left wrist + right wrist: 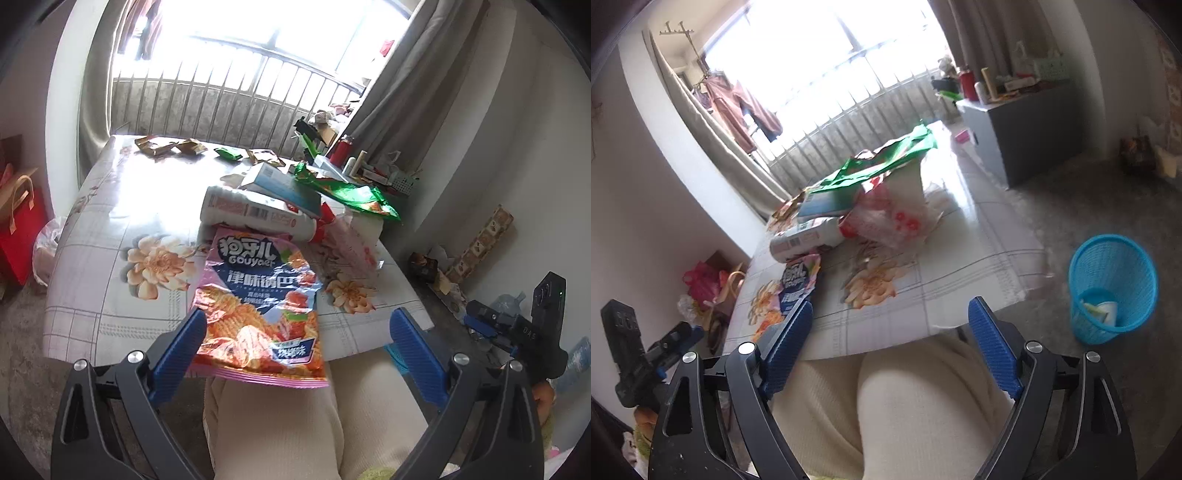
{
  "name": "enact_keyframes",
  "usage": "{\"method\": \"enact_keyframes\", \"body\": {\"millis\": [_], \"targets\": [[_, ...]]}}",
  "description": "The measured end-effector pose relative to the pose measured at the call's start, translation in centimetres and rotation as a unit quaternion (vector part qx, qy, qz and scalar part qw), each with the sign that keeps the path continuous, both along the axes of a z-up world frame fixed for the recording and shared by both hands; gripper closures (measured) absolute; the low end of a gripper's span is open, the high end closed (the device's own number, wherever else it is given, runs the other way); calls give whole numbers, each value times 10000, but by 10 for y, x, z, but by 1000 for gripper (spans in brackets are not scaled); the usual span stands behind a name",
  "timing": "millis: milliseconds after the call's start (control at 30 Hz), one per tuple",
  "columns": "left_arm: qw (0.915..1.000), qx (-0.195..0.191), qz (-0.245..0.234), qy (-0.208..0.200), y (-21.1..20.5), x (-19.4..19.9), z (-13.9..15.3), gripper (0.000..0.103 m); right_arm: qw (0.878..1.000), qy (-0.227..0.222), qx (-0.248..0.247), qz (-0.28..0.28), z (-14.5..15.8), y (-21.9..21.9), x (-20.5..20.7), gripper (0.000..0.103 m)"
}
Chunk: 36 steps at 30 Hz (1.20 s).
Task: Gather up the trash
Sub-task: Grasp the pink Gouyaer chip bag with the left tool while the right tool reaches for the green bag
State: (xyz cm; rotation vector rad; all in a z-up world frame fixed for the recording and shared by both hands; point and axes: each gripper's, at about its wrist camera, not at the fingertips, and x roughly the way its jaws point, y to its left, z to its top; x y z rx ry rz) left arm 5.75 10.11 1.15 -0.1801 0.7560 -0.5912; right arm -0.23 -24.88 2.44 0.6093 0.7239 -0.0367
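Observation:
A pink and blue snack bag (258, 299) lies at the near edge of the flowered table (110, 229), its end hanging over the edge. My left gripper (297, 325) is open, its jaws either side of the bag's near end. Behind lie a white bottle (255, 212), a blue-white box (284, 184), a green wrapper (354, 195) and a thin plastic bag (351, 240). My right gripper (890, 317) is open and empty above the table's near edge. The snack bag (798, 284) lies left of it. A blue mesh bin (1112, 288) stands on the floor at right.
Small wrappers (170, 146) lie along the table's far edge by a railing. My knees (295, 424) are under the grippers. A grey cabinet (1027, 136) with bottles stands at right. Red bags (18, 221) sit on the floor at left.

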Motion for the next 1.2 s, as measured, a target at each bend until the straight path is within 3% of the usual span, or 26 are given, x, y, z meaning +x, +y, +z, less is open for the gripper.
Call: {"method": "enact_keyframes", "body": {"millis": [233,367,467,667,867,1000,1133,1200], "targets": [[9984,228,427,277,15,35,-29,19,9930,135,871,781,-12,22,40,38],[9943,552,661,625,20,73,-48,31,9870,280,1036,1192,-16,44,67,45],[9917,425,725,975,27,101,-62,38,9841,425,966,1429,-21,63,89,52],[9823,121,699,1731,32,135,-86,53,9781,822,900,1690,-42,95,131,62],[9735,-474,455,2190,36,130,-93,57,9730,1126,897,1805,-62,111,146,73],[9599,-969,190,2625,38,125,-97,58,9699,1260,913,1874,-70,112,145,89],[9498,-1307,0,2843,37,118,-98,60,9697,1340,879,1842,-76,113,143,93],[9408,-1652,-143,2957,37,114,-98,61,9696,1368,881,1827,-78,112,143,95]]}}
